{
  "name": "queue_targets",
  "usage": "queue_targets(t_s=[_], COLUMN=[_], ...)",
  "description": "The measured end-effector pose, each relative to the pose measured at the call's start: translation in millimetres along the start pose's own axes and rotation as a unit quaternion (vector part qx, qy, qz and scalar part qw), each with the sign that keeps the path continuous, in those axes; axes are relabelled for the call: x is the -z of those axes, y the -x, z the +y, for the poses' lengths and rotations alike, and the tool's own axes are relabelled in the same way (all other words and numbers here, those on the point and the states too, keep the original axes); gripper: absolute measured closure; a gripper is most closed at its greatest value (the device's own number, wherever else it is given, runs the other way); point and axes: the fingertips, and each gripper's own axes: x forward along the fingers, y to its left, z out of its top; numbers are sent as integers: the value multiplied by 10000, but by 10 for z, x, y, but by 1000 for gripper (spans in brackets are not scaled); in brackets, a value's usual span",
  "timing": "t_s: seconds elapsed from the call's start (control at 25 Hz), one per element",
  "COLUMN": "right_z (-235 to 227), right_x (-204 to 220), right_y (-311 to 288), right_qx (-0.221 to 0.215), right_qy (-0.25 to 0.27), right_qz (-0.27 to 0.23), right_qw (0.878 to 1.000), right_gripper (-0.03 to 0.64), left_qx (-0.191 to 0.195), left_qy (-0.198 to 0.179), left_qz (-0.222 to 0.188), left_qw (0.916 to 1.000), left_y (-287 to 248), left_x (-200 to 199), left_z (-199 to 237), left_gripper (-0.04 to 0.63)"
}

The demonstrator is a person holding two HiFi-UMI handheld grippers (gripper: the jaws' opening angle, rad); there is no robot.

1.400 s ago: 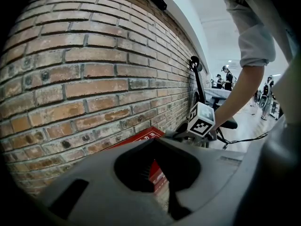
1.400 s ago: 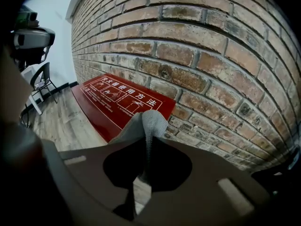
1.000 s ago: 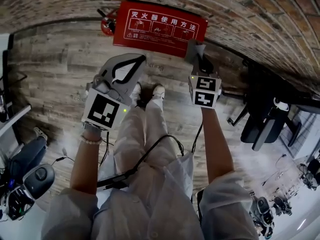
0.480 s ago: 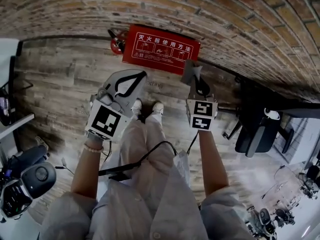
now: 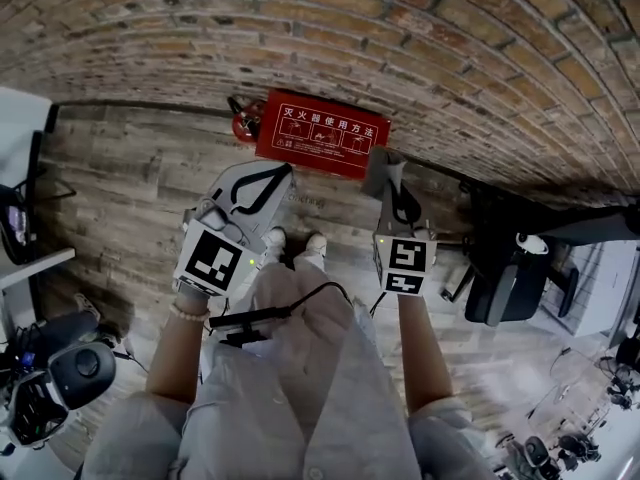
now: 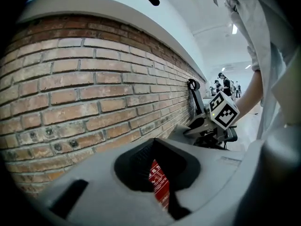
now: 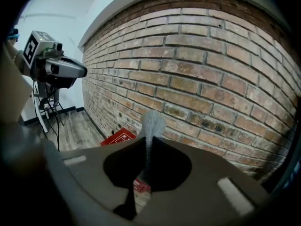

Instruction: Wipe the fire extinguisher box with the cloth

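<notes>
In the head view I see the fire extinguisher box [image 5: 322, 133] on the floor against the brick wall, untouched. In the left gripper view my left tongs [image 5: 283, 173] are pressed together, empty. In the right gripper view my right tongs [image 5: 392, 182] pinch the grey cloth [image 5: 378, 164]. I judge wiping not yet begun.

Even, fairly bright indoor light with soft shadows. Fisheye distortion bends the brick wall [image 5: 420, 28] at 12 o'clock. Both gripper views vignette to black.
</notes>
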Motion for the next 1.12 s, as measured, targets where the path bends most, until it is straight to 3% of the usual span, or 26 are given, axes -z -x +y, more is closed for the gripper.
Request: queue_targets(t_s=[0.6,1.12], right_z=[65,211], right_x=[-824,-1263], right_y=[538,809], right_qx=[10,-187], right_qy=[230,365], right_qz=[-748,-1224], right_qw=[9969,9916], right_gripper=[592,592], left_qx=[-225,-274], left_qy=[-199,-273], left_qz=[-415,-515], left_qw=[9987,9979], left_y=[303,436], left_x=[-579,-833], left_z=[105,55], left_gripper=[598,598])
